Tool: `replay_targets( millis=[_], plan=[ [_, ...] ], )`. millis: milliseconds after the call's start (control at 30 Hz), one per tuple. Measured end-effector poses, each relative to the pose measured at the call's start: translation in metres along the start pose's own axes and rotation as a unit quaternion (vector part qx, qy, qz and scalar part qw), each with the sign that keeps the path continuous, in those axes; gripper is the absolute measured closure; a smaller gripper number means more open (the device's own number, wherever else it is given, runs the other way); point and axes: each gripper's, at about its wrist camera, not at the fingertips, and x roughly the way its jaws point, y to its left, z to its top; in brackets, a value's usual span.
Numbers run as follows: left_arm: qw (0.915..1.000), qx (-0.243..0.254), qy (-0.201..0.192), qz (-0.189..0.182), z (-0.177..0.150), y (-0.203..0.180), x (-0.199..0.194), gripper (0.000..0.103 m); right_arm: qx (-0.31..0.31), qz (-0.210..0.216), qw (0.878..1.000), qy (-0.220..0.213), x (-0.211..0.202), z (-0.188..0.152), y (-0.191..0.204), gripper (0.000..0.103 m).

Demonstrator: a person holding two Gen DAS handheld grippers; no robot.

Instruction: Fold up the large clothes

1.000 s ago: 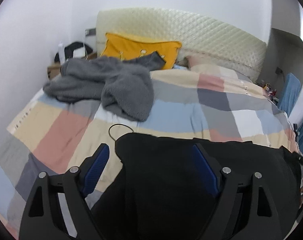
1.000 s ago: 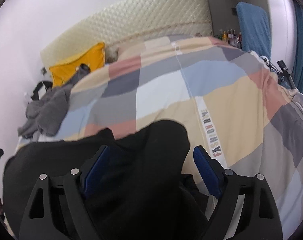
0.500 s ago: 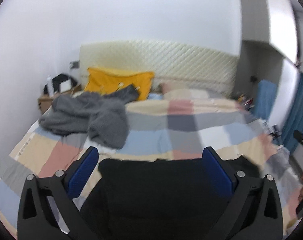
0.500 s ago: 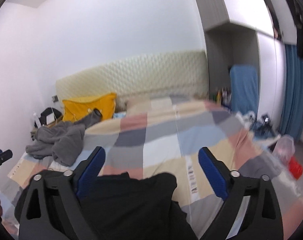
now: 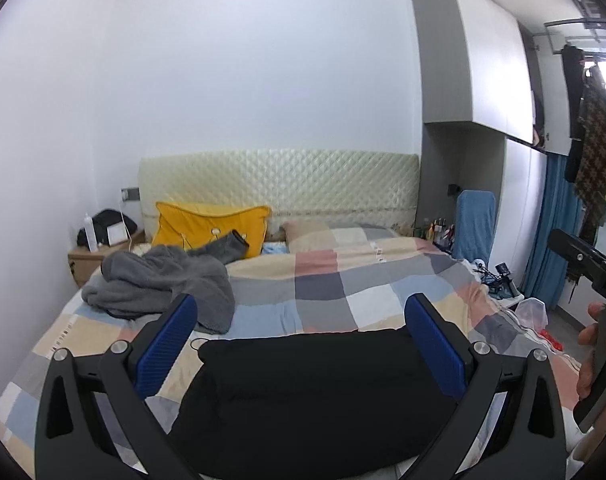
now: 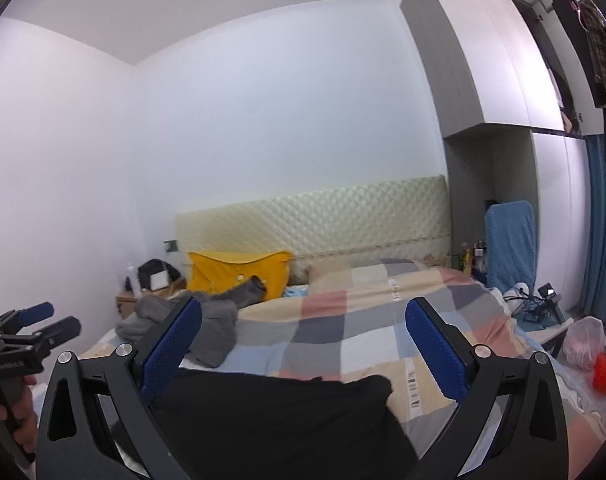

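A folded black garment (image 5: 315, 392) lies at the near edge of the checked bedspread (image 5: 343, 280); it also shows in the right wrist view (image 6: 271, 420). My left gripper (image 5: 301, 344) is open and empty, raised above the garment. My right gripper (image 6: 303, 344) is open and empty, also raised above it. Each gripper shows at the edge of the other's view: the right gripper body (image 5: 595, 280) at the right, the left gripper (image 6: 27, 328) at the left. A crumpled grey fleece garment (image 5: 159, 284) lies at the far left of the bed, seen also in the right wrist view (image 6: 199, 328).
A yellow pillow (image 5: 211, 228) leans on the quilted headboard (image 5: 279, 184). A wooden nightstand (image 5: 99, 256) stands at the left. A blue-covered chair (image 6: 511, 240), cables and a red object (image 6: 605, 372) are on the floor at the right. Clothes hang at the upper right (image 5: 591, 120).
Both grippers have lifted up and back from the black garment and tilted toward the room. Their jaws stand wider apart. The garment stays folded on the bed.
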Motion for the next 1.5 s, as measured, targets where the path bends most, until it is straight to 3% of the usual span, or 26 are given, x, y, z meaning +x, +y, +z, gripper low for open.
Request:
replay_targets(
  millis=[233, 467, 733, 933, 1067, 1233, 1500],
  plan=[
    [0.9999, -0.001, -0.005, -0.015, -0.011, -0.01, -0.03, 0.0, -0.025, 0.004, 1.0, -0.016, -0.041, -0.011, 0.035, 0.0],
    [0.9995, -0.007, 0.024, -0.02, -0.029, -0.017, -0.04, 0.0, 0.028, -0.002, 1.0, 0.005, -0.056, -0.038, 0.037, 0.0],
    [0.9975, -0.022, 0.065, -0.017, -0.052, -0.013, -0.035, 0.0, 0.016, -0.03, 0.999, 0.023, -0.063, -0.064, 0.046, 0.0],
    [0.994, -0.014, 0.108, 0.011, -0.079, -0.014, -0.034, 0.0, 0.005, -0.047, 0.997, 0.057, -0.061, -0.089, 0.045, 0.0],
    [0.9915, -0.02, 0.125, 0.029, -0.098, -0.012, -0.03, 0.0, 0.004, -0.03, 0.997, 0.067, -0.059, -0.109, 0.04, 0.0],
    [0.9873, -0.027, 0.148, 0.051, -0.118, -0.009, -0.019, 0.0, -0.009, -0.028, 0.992, 0.121, -0.049, -0.138, 0.038, 0.0],
    [0.9832, -0.025, 0.169, 0.064, -0.132, -0.003, -0.013, 0.0, -0.003, -0.034, 0.988, 0.148, -0.044, -0.147, 0.034, 0.0]
  ],
)
